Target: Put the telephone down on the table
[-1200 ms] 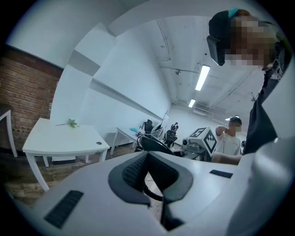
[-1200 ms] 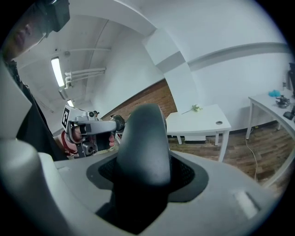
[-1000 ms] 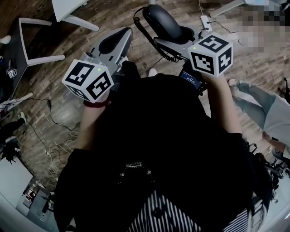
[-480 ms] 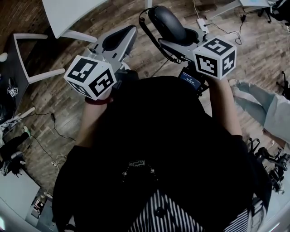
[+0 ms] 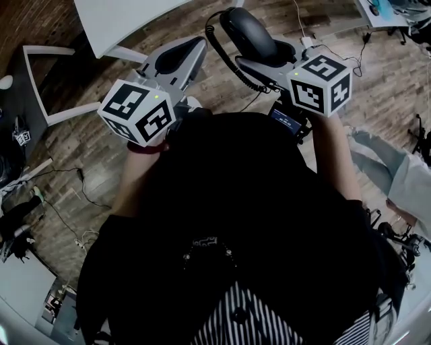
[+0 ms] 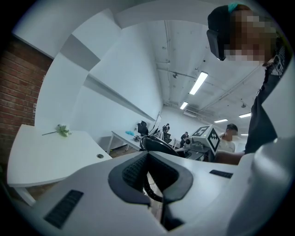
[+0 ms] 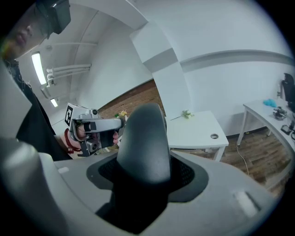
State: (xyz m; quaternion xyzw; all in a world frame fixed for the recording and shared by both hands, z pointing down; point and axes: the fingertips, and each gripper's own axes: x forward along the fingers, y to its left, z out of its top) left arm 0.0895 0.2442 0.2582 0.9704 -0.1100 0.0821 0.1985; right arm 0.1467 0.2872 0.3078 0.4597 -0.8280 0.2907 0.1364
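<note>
In the head view, the right gripper is clamped on the black telephone. The telephone is in the air to the right of the white table, above the wooden floor. Its coiled cord trails back toward the person. The left gripper sits between the table and the telephone.

In the left gripper view, the jaws meet at their tips and hold nothing. The cord shows past them, and the table lies off to their left.

In the right gripper view, the jaws press both sides of the telephone, which keeps them apart. The table stands beyond it, slightly to the right.
</note>
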